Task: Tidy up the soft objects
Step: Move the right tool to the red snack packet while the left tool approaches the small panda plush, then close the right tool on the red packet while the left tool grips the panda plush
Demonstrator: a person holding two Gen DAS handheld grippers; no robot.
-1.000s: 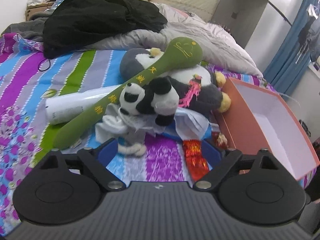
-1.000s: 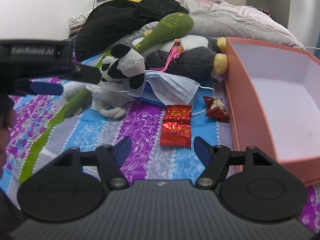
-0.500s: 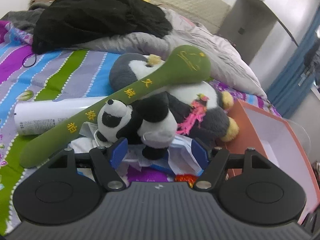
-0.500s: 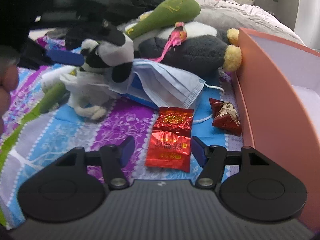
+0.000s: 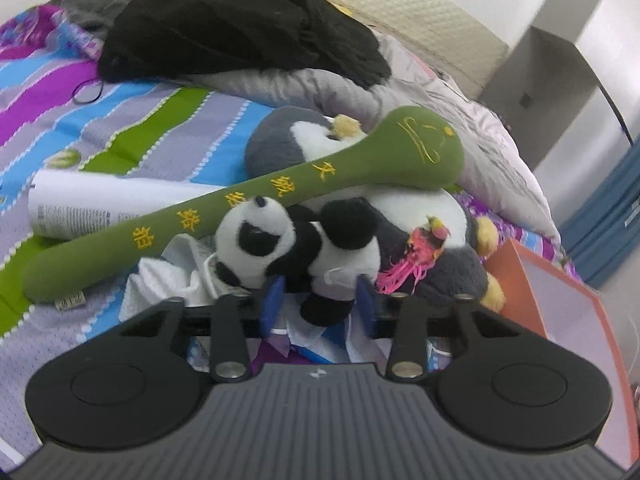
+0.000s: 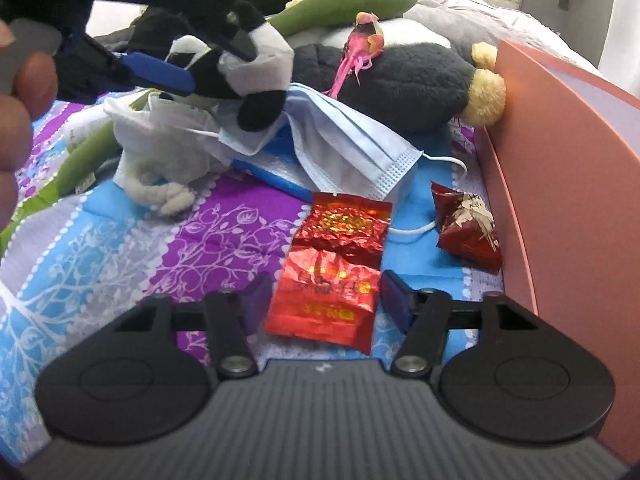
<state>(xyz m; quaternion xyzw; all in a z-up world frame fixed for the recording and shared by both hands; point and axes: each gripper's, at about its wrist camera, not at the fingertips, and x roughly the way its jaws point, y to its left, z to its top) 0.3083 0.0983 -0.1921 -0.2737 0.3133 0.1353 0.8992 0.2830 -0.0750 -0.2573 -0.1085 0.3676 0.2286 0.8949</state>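
Note:
A small panda plush (image 5: 280, 240) lies on a white mask, against a long green plush stick (image 5: 280, 188) and a big grey penguin plush (image 5: 440, 248). My left gripper (image 5: 320, 302) has its jaws closing, and the blue pads press on the panda's rear end. The right wrist view shows that grip from the side, one blue finger (image 6: 160, 72) against the panda (image 6: 248, 64). My right gripper (image 6: 325, 300) sits low over the bedspread. Its jaws are closing, with a red foil packet (image 6: 332, 272) between the fingers and gaps on both sides.
An orange open box (image 6: 516, 160) stands at the right. A blue face mask (image 6: 352, 148) and a dark red wrapper (image 6: 468, 228) lie in front of the penguin. A white tube (image 5: 100, 196), black clothes (image 5: 240, 28) and a grey duvet (image 5: 460, 100) lie beyond. A hand (image 6: 16, 120) shows at the left edge.
My left gripper came forward and down onto the panda and its jaws narrowed around it. My right gripper sank toward the red foil packet, which now lies between its fingers.

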